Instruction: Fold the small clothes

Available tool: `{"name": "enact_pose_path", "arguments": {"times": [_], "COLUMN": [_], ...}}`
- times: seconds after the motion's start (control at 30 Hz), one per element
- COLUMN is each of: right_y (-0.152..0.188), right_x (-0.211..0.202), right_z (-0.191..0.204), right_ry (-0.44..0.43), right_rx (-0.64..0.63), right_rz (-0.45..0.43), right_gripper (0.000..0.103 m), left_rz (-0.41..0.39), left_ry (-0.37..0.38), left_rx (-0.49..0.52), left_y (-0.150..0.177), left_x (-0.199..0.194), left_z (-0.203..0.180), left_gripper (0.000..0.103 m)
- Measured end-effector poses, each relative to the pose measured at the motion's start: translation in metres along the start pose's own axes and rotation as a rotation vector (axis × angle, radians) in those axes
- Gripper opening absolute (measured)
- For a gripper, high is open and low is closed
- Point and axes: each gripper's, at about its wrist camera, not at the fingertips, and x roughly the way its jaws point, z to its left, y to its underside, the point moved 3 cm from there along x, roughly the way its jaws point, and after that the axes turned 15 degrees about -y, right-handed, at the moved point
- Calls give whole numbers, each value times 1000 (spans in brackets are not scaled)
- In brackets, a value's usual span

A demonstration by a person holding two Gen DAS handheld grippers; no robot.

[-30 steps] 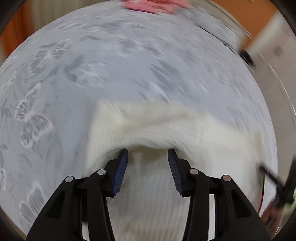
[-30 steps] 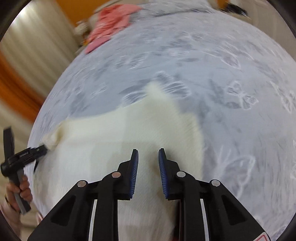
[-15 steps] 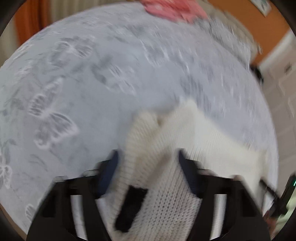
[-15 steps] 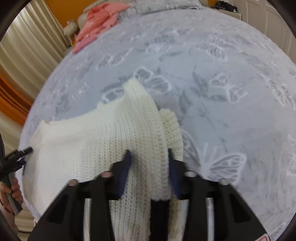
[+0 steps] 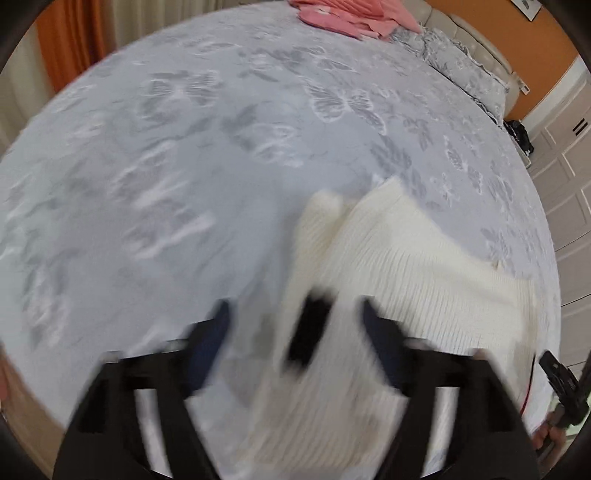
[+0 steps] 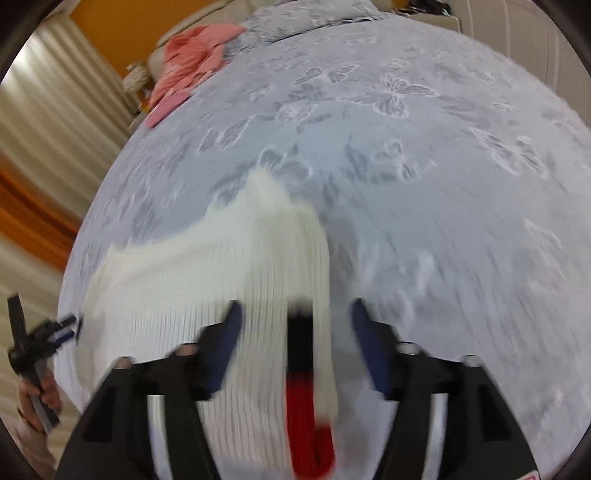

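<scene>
A white knitted sweater point(image 5: 413, 266) lies on the grey butterfly bedspread point(image 5: 177, 158), its left edge folded over and showing a black patch point(image 5: 306, 332). My left gripper point(image 5: 295, 339) hovers over that edge, jaws opening wide, pads clear of the knit. In the right wrist view the sweater point(image 6: 207, 269) has its right edge turned in, with a black and red stripe point(image 6: 303, 387) between the fingers. My right gripper point(image 6: 297, 339) is also opening, and nothing is pinched. The left gripper point(image 6: 40, 336) shows at the sweater's far corner, held by a hand point(image 6: 33, 395).
Pink clothes point(image 5: 351, 16) point(image 6: 188, 62) lie at the head of the bed beside a grey pillow point(image 5: 461, 62). Curtains point(image 6: 55, 129) hang on one side, white cupboard doors point(image 5: 565, 177) on the other. The bedspread point(image 6: 443, 184) runs wide beyond the sweater.
Both grippers held the sweater's side edges half a second ago. They have let go, spread wide and drawn back. The folded edges now lie on the sweater.
</scene>
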Motion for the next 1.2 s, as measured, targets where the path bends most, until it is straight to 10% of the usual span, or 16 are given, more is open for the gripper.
{"name": "enact_pose_path", "arguments": {"times": [0.23, 0.3, 0.33, 0.4, 0.63, 0.9, 1.07, 1.13, 1.2], "right_y": [84, 82, 82, 73, 83, 130, 107, 83, 57], "right_x": [22, 30, 29, 16, -49, -37, -45, -59, -60], "right_z": [-8, -6, -5, -4, -25, -69, -35, -15, -5], "right_ry": [-100, -155, -173, -195, -92, -68, -28, -15, -25], "right_rx": [118, 151, 177, 211, 172, 269, 117, 47, 18], "right_rz": [125, 103, 106, 68, 45, 77, 89, 29, -12], "right_gripper": [70, 47, 15, 14, 10, 10, 40, 59, 68], "left_rz": [165, 137, 129, 204, 255, 271, 194, 101, 47], "left_ry": [68, 57, 49, 144, 129, 69, 140, 152, 160], "left_rx": [-98, -130, -126, -128, -142, -139, -59, -51, -73], "left_y": [70, 75, 75, 71, 80, 115, 94, 76, 52], "left_x": [28, 31, 30, 27, 3, 8, -15, -40, -51], "left_z": [19, 15, 14, 14, 60, 81, 64, 56, 47], "left_gripper": [87, 84, 57, 23, 15, 16, 25, 61, 74]}}
